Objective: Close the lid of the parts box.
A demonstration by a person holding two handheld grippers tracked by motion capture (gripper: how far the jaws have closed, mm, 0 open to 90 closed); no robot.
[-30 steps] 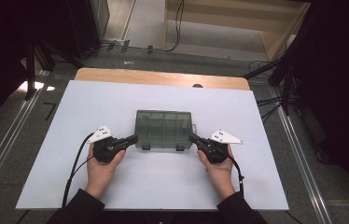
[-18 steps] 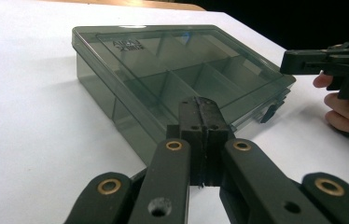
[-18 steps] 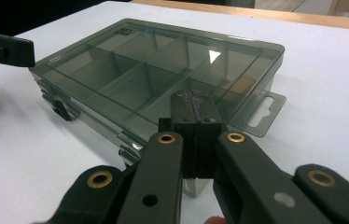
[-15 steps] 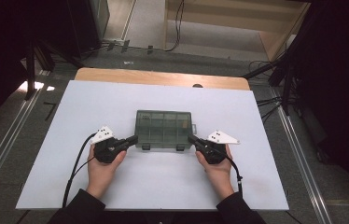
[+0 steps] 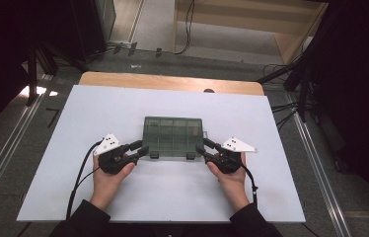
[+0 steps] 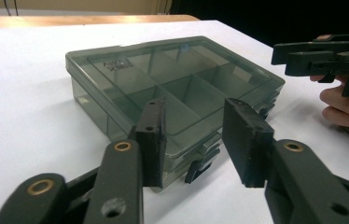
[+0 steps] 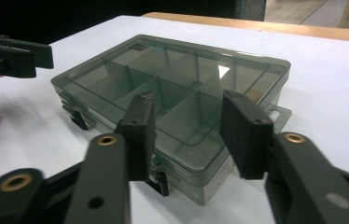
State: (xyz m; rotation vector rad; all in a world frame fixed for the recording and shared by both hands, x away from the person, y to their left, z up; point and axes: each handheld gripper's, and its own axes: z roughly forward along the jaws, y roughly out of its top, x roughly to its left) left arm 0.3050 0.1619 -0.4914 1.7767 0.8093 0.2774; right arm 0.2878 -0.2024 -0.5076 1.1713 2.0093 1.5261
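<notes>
Your left gripper (image 5: 142, 152) and right gripper (image 5: 202, 146), jaws just parting and pinching nothing, flank the shut compartment box (image 5: 173, 136) directly ahead of each, poised at its two front latches (image 6: 198, 169) to unclip them.

White table (image 5: 98, 197), closed grey compartment box (image 5: 173, 136) lying flat on it
</notes>
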